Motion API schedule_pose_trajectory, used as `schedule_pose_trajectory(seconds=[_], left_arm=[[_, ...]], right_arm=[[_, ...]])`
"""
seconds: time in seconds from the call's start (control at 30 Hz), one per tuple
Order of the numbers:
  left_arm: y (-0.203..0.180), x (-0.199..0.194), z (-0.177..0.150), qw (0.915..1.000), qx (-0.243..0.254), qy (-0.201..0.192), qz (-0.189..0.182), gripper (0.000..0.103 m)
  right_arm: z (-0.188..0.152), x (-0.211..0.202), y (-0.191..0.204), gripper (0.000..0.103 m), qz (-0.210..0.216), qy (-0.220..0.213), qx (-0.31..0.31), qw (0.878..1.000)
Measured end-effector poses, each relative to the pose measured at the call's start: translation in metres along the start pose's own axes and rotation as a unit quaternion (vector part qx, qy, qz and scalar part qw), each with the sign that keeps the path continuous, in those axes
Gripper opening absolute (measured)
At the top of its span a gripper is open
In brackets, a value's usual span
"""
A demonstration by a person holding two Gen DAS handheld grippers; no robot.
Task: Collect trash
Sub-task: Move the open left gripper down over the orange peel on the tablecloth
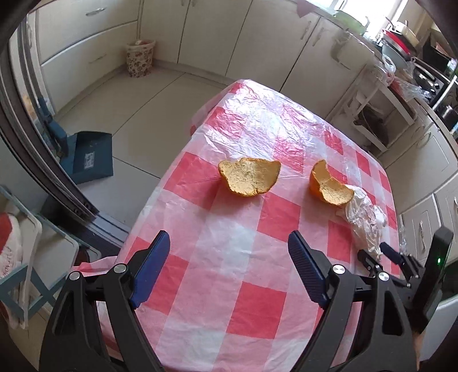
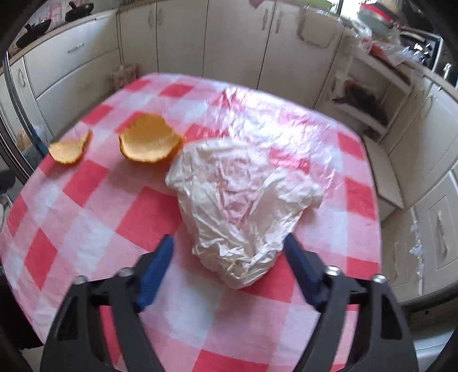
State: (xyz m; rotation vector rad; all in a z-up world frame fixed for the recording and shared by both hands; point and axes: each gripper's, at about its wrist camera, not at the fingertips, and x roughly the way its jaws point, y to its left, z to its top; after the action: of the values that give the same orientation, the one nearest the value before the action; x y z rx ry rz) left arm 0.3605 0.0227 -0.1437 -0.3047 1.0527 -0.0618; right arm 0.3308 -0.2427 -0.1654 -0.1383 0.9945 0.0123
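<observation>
- Cream cabinets [image 1: 200, 34] lined the kitchen walls
- Pale tiled floor [image 1: 120, 100], a floral bin [image 1: 140, 58] in the corner
- Checked tablecloth [image 1: 229, 257] covered the table
- Daylight came through a window [image 1: 369, 11]

1. Table cover [image 1: 257, 286]: thin plastic sheet, red, pink and white check, wrinkled; glossy where the window light falls at the far end.
2. Two orange peels [image 1: 249, 177] [image 1: 329, 184]: pale inner side matt, rough and pithy; outer rind smooth orange.
3. Bag [image 2: 243, 206]: crumpled whitish translucent plastic film, finely creased, slight sheen.
4. Left gripper [image 1: 229, 269] and right gripper [image 2: 229, 266]: matt black plastic arms, bright metal bolt heads, blue ribbed finger pads [image 1: 151, 269].
5. Cabinets [image 1: 200, 34]: cream fronts, smooth, satin finish.
6. Floor [image 1: 137, 100]: pale tiles, smooth.
</observation>
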Motion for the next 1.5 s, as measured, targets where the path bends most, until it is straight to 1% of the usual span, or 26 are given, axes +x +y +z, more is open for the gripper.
schedule_pose_trajectory(seconds=[0.03,0.13,0.2,0.3,0.37,0.43,0.5,0.53,0.57,0.6,0.63,0.67,0.73,0.8,0.9,1.0,1.07,1.13,1.2,1.23,1.27,1.33,1.43,1.5], left_arm=[[0.003,0.007,0.006,0.9999,-0.014,0.006,-0.004,0.081],[0.008,0.025,0.019,0.9988,-0.047,0.011,-0.002,0.081],[0.008,0.034,0.026,0.9983,-0.057,0.011,0.004,0.081],[0.005,0.051,0.036,0.9981,-0.059,0.014,0.016,0.081],[0.002,0.060,0.040,0.9981,-0.055,0.018,0.023,0.081],[-0.004,0.065,0.042,0.9986,-0.043,0.013,0.028,0.081],[-0.011,0.068,0.044,0.9992,-0.031,0.010,0.023,0.072],[-0.013,0.069,0.045,0.9993,-0.027,0.009,0.023,0.060],[-0.014,0.069,0.045,0.9994,-0.023,0.007,0.025,0.044],[-0.015,0.071,0.045,0.9995,-0.021,0.013,0.018,0.035],[-0.015,0.072,0.044,0.9995,-0.023,0.020,0.011,0.020],[-0.014,0.072,0.042,0.9993,-0.028,0.026,0.000,0.014],[-0.011,0.070,0.037,0.9989,-0.034,0.030,-0.011,0.010],[-0.010,0.065,0.030,0.9986,-0.032,0.035,-0.024,0.009],[-0.011,0.055,0.015,0.9980,-0.015,0.046,-0.042,0.008],[-0.015,0.037,-0.005,0.9971,0.008,0.052,-0.056,0.007],[-0.016,0.027,-0.019,0.9959,0.025,0.059,-0.064,0.007],[-0.015,0.023,-0.029,0.9950,0.034,0.068,-0.065,0.008],[-0.014,0.022,-0.036,0.9948,0.040,0.073,-0.058,0.012],[-0.013,0.022,-0.037,0.9947,0.039,0.075,-0.058,0.020],[-0.011,0.023,-0.037,0.9946,0.035,0.077,-0.060,0.033],[-0.009,0.023,-0.035,0.9950,0.023,0.073,-0.064,0.045],[-0.007,0.026,-0.032,0.9948,0.018,0.073,-0.068,0.047],[-0.011,0.028,-0.031,0.9952,0.022,0.070,-0.066,0.048]], right_arm=[[0.000,-0.002,-0.003,0.051,0.008,-0.001,0.001,1.000],[-0.002,-0.013,-0.019,0.042,0.067,-0.004,0.041,0.997],[-0.005,-0.025,-0.036,0.041,0.112,-0.014,0.077,0.991],[-0.014,-0.039,-0.060,0.041,0.156,-0.026,0.119,0.980],[-0.018,-0.044,-0.074,0.041,0.167,-0.034,0.141,0.975],[-0.024,-0.052,-0.091,0.041,0.163,-0.039,0.155,0.974],[-0.027,-0.054,-0.098,0.041,0.156,-0.035,0.154,0.975],[-0.028,-0.054,-0.099,0.041,0.153,-0.030,0.150,0.976],[-0.030,-0.053,-0.098,0.041,0.153,-0.020,0.141,0.978],[-0.032,-0.053,-0.095,0.041,0.152,-0.011,0.128,0.980],[-0.033,-0.051,-0.089,0.042,0.150,-0.001,0.113,0.982],[-0.035,-0.049,-0.083,0.043,0.148,0.011,0.094,0.984],[-0.038,-0.042,-0.071,0.043,0.141,0.027,0.063,0.988],[-0.040,-0.041,-0.058,0.043,0.133,0.039,0.032,0.990],[-0.044,-0.046,-0.050,0.045,0.130,0.040,0.008,0.991],[-0.047,-0.049,-0.046,0.047,0.128,0.041,0.000,0.991],[-0.050,-0.048,-0.044,0.049,0.124,0.040,-0.002,0.991],[-0.051,-0.046,-0.045,0.053,0.119,0.041,0.003,0.992],[-0.052,-0.044,-0.045,0.057,0.114,0.040,0.010,0.993],[-0.052,-0.044,-0.046,0.060,0.112,0.040,0.014,0.993],[-0.051,-0.043,-0.047,0.062,0.110,0.038,0.018,0.993],[-0.050,-0.042,-0.049,0.065,0.109,0.034,0.025,0.993],[-0.048,-0.040,-0.049,0.068,0.104,0.032,0.029,0.994],[-0.046,-0.038,-0.048,0.069,0.103,0.031,0.030,0.994]])
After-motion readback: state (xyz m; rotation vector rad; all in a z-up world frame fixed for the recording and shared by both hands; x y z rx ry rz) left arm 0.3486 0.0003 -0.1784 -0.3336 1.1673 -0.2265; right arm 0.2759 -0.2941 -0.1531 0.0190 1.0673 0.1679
